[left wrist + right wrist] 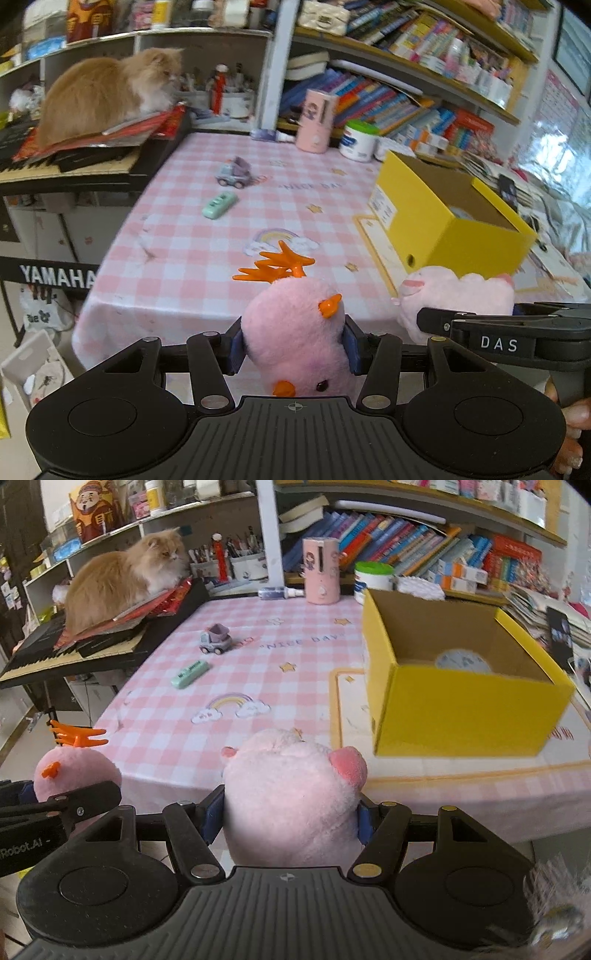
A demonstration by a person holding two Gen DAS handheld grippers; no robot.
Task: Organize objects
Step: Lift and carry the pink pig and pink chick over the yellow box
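Note:
My left gripper [293, 349] is shut on a pink plush chick [295, 332] with orange feet and beak, held upside down in front of the table's near edge. The chick also shows in the right wrist view [75, 771]. My right gripper [288, 818] is shut on a pink plush pig [291, 805], which also shows in the left wrist view [458, 299]. An open yellow cardboard box [461, 709] stands on the table's right side, with a round pale object inside. A small toy truck [215, 641] and a mint green eraser [189, 673] lie on the checked tablecloth [258, 672].
An orange cat [125, 576] sits on papers atop a Yamaha keyboard [74, 653] left of the table. A pink cylinder [320, 570] and a white jar [371, 581] stand at the table's back. Bookshelves [424, 546] rise behind.

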